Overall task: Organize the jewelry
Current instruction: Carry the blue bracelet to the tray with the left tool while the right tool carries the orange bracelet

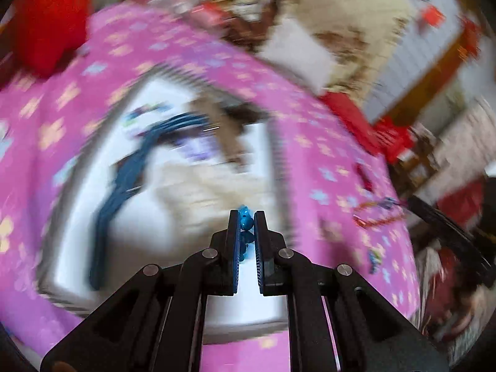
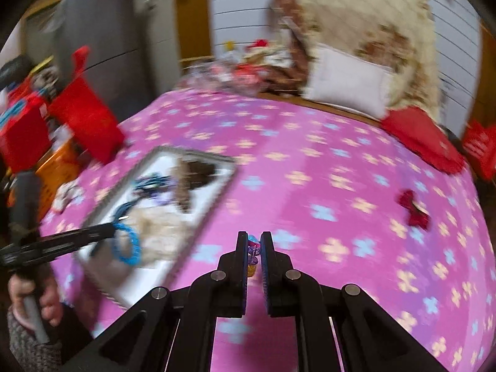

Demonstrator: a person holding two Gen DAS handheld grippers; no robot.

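Right wrist view, right tool [image 2: 254, 248] clenched on multicoloured trinket [image 2: 252, 249], red bow [image 2: 414, 207] (unseen elsewhere), left tool [image 1: 247, 221] gripping blue beads [image 1: 246, 220]

Silver-framed rectangular mirror tray [image 2: 198, 217] lies on pink flower-print cloth surface [image 2: 310, 161], ahead-left of right tool [image 2: 254, 241]. Blue bead bracelet [image 2: 128, 245] over tray's near end, at left tool [image 2: 113, 229] tip. Dark red fabric bow [image 2: 414, 209] ahead-right, well apart.

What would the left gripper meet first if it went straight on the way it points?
Probably the white tray: the left gripper, shut on blue beads, aims down at its pale inside. Blur makes the exact spot uncertain.
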